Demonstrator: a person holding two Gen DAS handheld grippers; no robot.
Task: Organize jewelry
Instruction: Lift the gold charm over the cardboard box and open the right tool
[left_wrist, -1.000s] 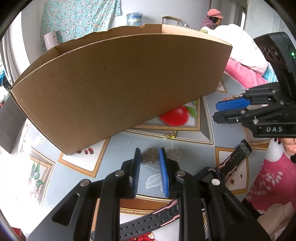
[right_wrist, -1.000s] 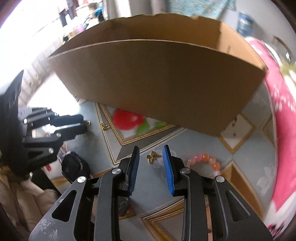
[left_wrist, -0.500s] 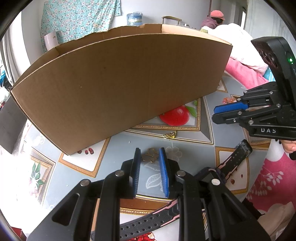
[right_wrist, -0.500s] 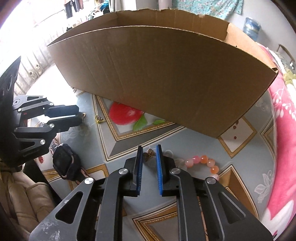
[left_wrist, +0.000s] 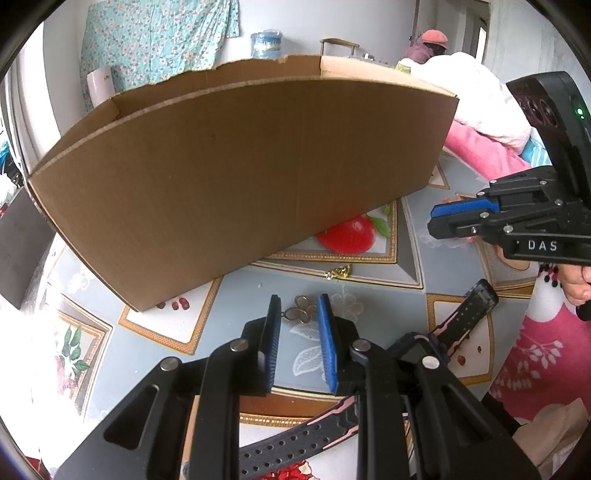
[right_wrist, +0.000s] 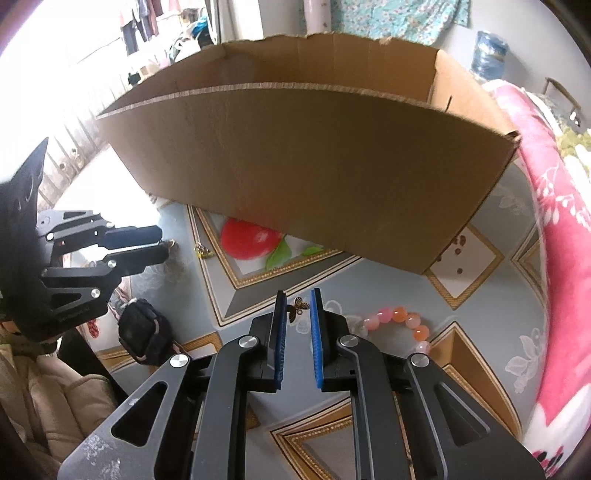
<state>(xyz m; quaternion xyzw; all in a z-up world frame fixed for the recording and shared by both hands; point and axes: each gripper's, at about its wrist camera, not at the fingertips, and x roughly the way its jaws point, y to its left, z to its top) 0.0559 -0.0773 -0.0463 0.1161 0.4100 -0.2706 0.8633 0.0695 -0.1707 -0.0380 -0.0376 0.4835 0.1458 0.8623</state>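
From the left wrist, the left gripper (left_wrist: 298, 306) points down at the patterned tablecloth (left_wrist: 373, 295); its blue pads stand a narrow way apart with a gold flower-shaped ornament (left_wrist: 300, 313) between their tips; whether the pads press it, I cannot tell; a second small gold piece (left_wrist: 338, 272) lies just beyond, near the front wall of the open cardboard box (left_wrist: 236, 184), which stands toward the far edge of the cloth; a dark watch (left_wrist: 436, 350) with a perforated strap lies under the gripper's right side; the right gripper (left_wrist: 439, 218) shows at the right edge, jaws nearly together.

From the right wrist, the right gripper (right_wrist: 298, 308) has its pads drawn close, and a small gold butterfly charm (right_wrist: 297, 309) sits between their tips, seemingly off the cloth, so it looks held; a pink and orange bead bracelet (right_wrist: 397, 321) lies just right of the jaws; the left gripper (right_wrist: 162, 243) shows at the left, the watch (right_wrist: 142, 332) below it; the box (right_wrist: 314, 177) stands behind.
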